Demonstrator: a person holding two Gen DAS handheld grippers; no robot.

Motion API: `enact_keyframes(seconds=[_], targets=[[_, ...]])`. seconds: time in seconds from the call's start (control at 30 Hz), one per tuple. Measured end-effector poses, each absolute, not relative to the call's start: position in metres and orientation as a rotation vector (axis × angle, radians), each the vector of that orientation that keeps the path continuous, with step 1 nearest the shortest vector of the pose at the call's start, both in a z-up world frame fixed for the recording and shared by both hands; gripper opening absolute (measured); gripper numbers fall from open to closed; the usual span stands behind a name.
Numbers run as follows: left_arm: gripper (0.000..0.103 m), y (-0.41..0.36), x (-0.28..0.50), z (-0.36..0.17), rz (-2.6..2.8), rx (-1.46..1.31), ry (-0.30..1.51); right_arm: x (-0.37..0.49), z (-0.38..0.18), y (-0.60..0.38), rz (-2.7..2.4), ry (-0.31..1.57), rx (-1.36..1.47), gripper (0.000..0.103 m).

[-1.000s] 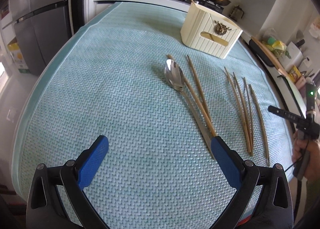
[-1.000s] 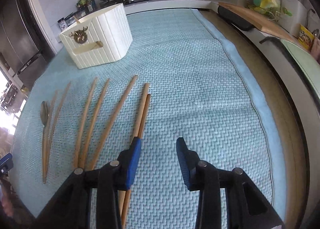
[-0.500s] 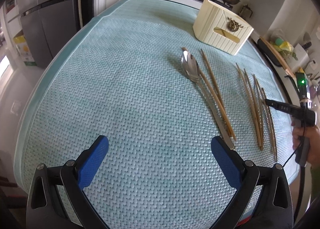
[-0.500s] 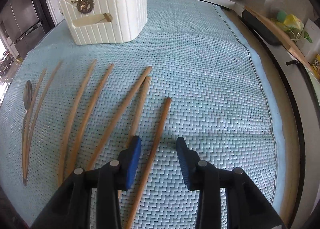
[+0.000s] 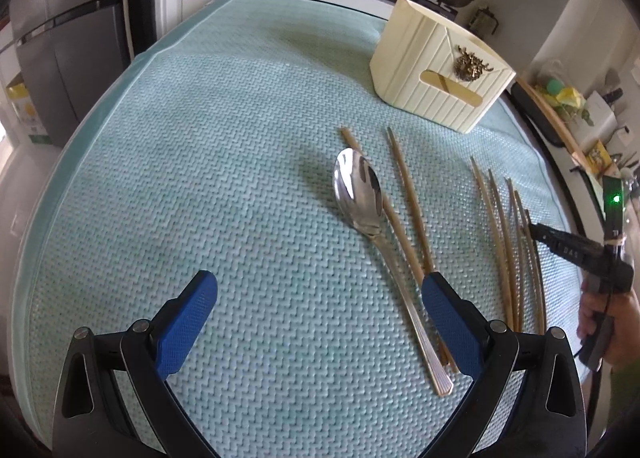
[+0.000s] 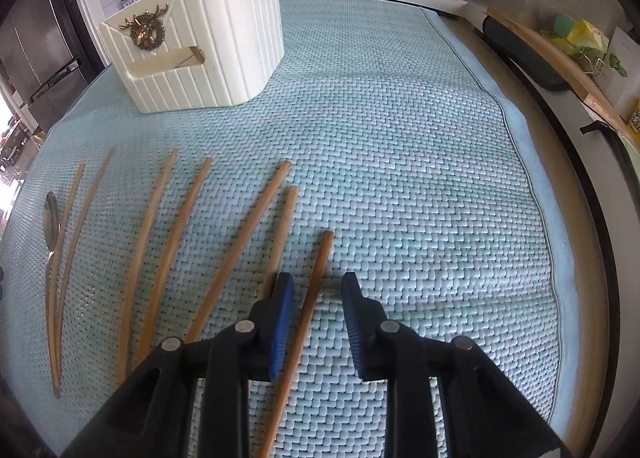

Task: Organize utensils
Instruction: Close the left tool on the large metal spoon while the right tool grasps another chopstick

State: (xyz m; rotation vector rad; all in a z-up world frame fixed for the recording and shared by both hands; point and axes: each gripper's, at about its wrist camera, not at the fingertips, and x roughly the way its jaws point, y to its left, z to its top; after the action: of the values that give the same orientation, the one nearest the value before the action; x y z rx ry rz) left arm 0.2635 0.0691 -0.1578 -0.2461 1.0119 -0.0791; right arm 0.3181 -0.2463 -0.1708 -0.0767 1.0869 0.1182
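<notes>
Jaws apart: seven chopsticks (image 6: 316, 278), one spoon (image 5: 360, 194).

Your right gripper (image 6: 316, 290) hovers with fingers parted astride one wooden chopstick (image 6: 310, 298) lying on the teal mat (image 6: 400, 178).

Glossy polished metal spoon (image 5: 358, 194), matt wooden chopsticks (image 6: 244, 240), coarse woven teal cloth mat (image 6: 400, 162), ribbed cream plastic holder (image 6: 200, 42) with shiny gold emblem (image 6: 145, 32), textured blue gripper pads (image 5: 186, 322)
</notes>
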Motion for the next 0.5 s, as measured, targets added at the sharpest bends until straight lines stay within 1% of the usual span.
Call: enact_keyframes(seconds=[0.23, 0.3, 0.5], targets=[[0.103, 0.034, 0.293, -0.187, -0.010, -0.007, 1.039, 0.296, -0.176, -0.253, 0.113, 1.069, -0.058, 0.025], [0.103, 0.035, 0.291, -0.189, -0.013, -0.012, 1.017, 0.295, -0.177, -0.255, 0.113, 1.067, -0.056, 0.025], [0.103, 0.057, 0.283, -0.188, -0.003, -0.023, 1.046, 0.294, -0.179, -0.261, 0.118, 1.063, -0.046, 0.025]])
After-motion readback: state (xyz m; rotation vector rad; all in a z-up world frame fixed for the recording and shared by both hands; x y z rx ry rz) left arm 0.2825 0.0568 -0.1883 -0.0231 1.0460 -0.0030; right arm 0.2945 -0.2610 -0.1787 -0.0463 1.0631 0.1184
